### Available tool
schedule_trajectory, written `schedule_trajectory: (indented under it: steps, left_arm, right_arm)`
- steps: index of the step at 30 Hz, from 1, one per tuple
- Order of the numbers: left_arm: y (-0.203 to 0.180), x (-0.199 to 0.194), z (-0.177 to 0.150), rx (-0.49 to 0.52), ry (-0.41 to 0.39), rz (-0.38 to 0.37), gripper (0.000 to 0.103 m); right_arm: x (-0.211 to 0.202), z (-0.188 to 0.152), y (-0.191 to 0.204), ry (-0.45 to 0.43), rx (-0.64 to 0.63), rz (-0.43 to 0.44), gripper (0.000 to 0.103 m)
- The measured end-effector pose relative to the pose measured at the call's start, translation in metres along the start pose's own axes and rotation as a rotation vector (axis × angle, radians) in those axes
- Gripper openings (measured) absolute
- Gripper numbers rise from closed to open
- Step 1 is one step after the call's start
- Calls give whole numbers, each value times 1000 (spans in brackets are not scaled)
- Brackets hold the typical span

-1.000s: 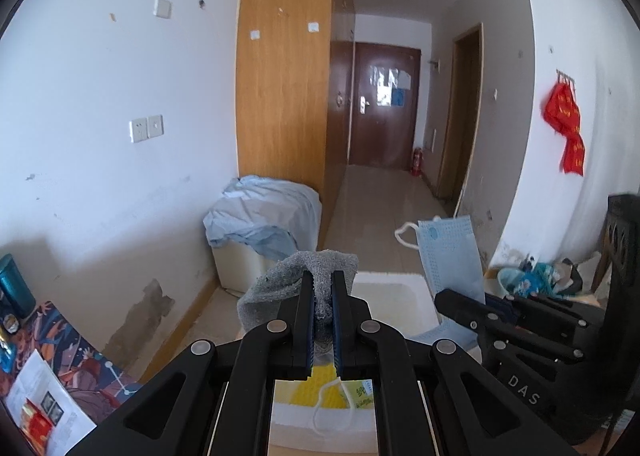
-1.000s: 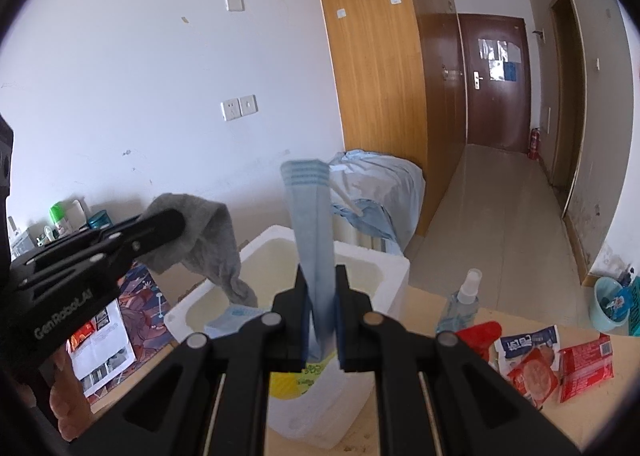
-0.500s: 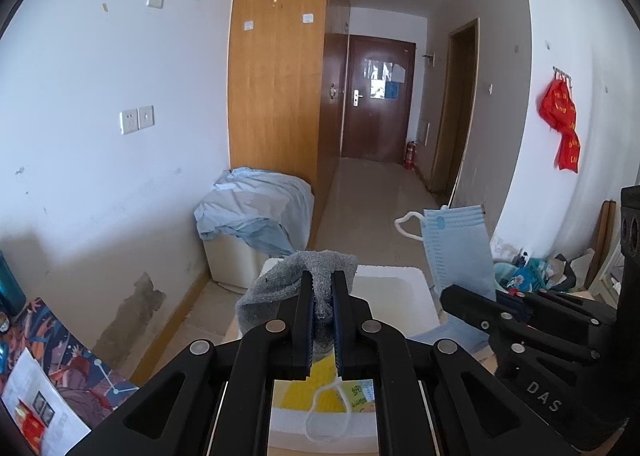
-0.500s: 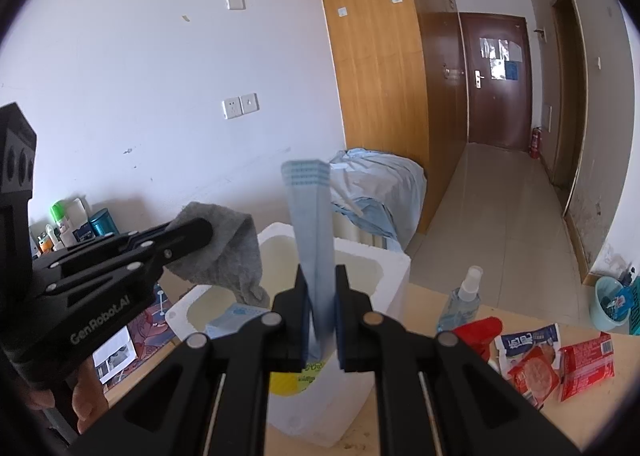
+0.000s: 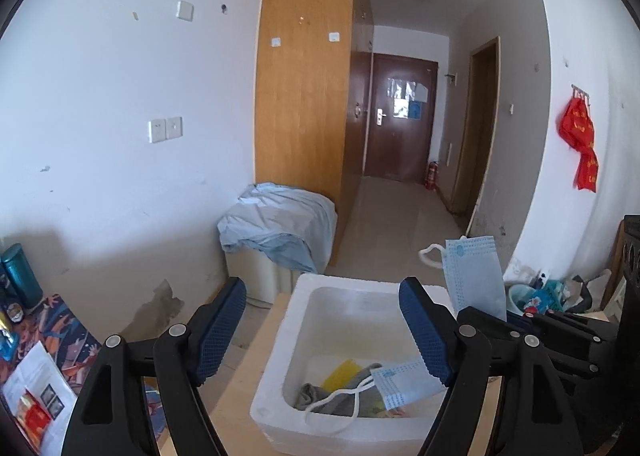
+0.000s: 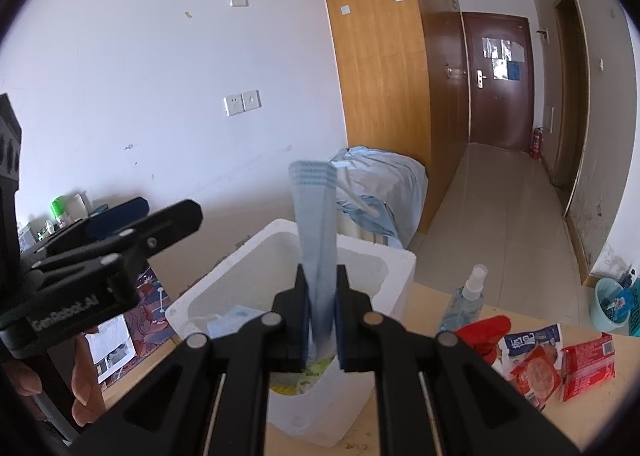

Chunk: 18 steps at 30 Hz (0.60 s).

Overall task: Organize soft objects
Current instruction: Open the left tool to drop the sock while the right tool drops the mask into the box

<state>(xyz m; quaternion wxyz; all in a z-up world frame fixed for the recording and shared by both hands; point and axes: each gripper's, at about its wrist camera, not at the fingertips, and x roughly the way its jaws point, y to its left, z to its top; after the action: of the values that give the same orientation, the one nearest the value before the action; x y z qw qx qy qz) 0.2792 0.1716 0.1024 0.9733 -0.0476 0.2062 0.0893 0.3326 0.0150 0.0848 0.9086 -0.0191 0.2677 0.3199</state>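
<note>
The right tool [image 6: 321,310] is clamped on a pale blue pleated face mask [image 6: 314,216] that stands upright, directly over the near wall of the white foam box [image 6: 394,262] at frame centre. The left tool [image 5: 322,330], jaws opening and empty, hangs above that box, where a grey sock [image 5: 310,396] lies.

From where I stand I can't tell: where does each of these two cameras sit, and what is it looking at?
Left wrist: on the left gripper, looking along its opening, empty jaws down into the white foam box holding a grey sock.
Right wrist: on the right gripper, shut on a blue face mask above the box; fingers show lower left.
Shared: box, mask, each other's gripper.
</note>
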Motion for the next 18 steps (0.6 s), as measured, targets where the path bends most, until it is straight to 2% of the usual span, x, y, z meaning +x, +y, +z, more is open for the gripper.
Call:
schedule_trajectory:
  steps: [18]
  left_arm:
    - [32,1,-16,-78,-15,61,85]
  right_arm:
    - [31,-9,7,55,-2,42,13]
